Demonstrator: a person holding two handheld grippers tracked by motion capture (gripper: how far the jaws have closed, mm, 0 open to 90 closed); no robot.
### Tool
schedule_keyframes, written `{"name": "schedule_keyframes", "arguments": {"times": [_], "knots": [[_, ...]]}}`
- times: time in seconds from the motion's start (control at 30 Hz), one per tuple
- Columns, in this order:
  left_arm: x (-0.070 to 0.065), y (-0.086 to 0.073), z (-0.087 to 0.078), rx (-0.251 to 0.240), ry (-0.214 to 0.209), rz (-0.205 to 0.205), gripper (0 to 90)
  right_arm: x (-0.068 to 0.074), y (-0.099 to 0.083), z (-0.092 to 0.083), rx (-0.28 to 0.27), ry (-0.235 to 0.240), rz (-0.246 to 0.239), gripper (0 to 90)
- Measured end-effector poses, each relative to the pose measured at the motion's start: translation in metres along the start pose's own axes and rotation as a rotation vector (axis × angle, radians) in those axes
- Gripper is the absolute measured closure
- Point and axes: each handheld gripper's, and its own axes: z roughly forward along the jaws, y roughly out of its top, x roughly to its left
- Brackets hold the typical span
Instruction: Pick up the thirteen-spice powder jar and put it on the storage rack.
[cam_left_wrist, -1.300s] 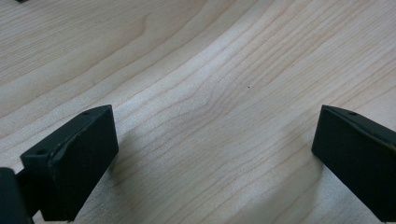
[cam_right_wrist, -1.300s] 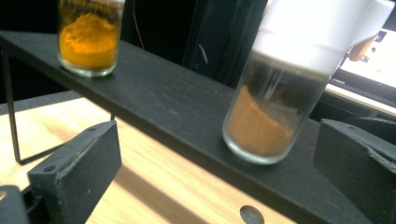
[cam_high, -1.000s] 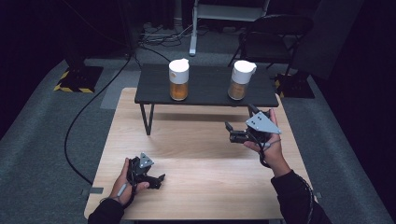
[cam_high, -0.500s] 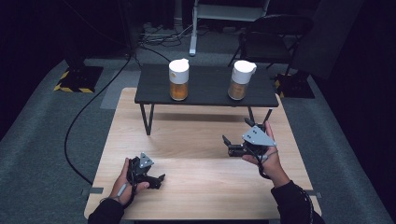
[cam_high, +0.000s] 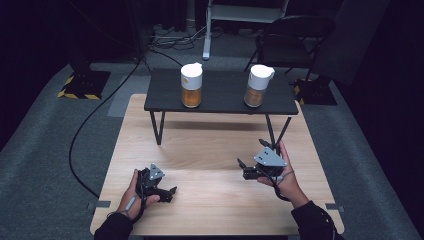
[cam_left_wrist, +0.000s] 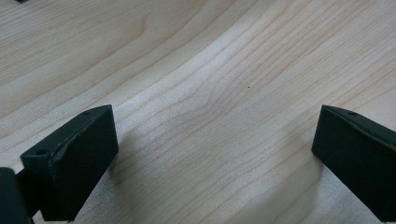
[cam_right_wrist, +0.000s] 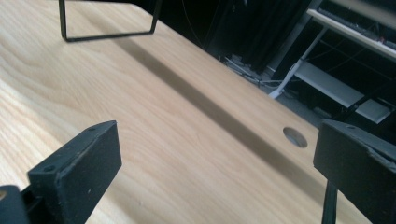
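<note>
Fingers of both grippers stand wide apart, nothing between them: the left gripper (cam_high: 172, 190) has only bare wood between its jaws in its own view, and the right gripper (cam_high: 242, 168) likewise, with open tabletop ahead of it. Both are low over the wooden table (cam_high: 210, 210), near its front edge. The likely targets are two white-lidded jars with amber contents on the black raised shelf (cam_high: 220, 102). Both stand upright, long axis vertical, well ahead of and above either set of fingers. The left jar (cam_high: 191, 85) lies forward and slightly right of the left gripper; the right jar (cam_high: 258, 85) lies forward of the right gripper, nearly in line with it. The right gripper sits further up the table, so it looks like the nearer one, probably to the right jar. A side-on grasp of the upright body seems needed.
</note>
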Motion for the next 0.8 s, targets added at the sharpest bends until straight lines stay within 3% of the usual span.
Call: {"name": "schedule_keyframes", "arguments": {"times": [0.43, 0.8], "knots": [[0.0, 0.0, 0.0, 0.0, 0.0, 0.0, 0.4, 0.008, -0.019, 0.002, 0.111, 0.012, -0.06, 0.5], [0.0, 0.0, 0.0, 0.0, 0.0, 0.0, 0.4, 0.004, -0.035, -0.001, 0.183, 0.025, -0.004, 0.6]]}}
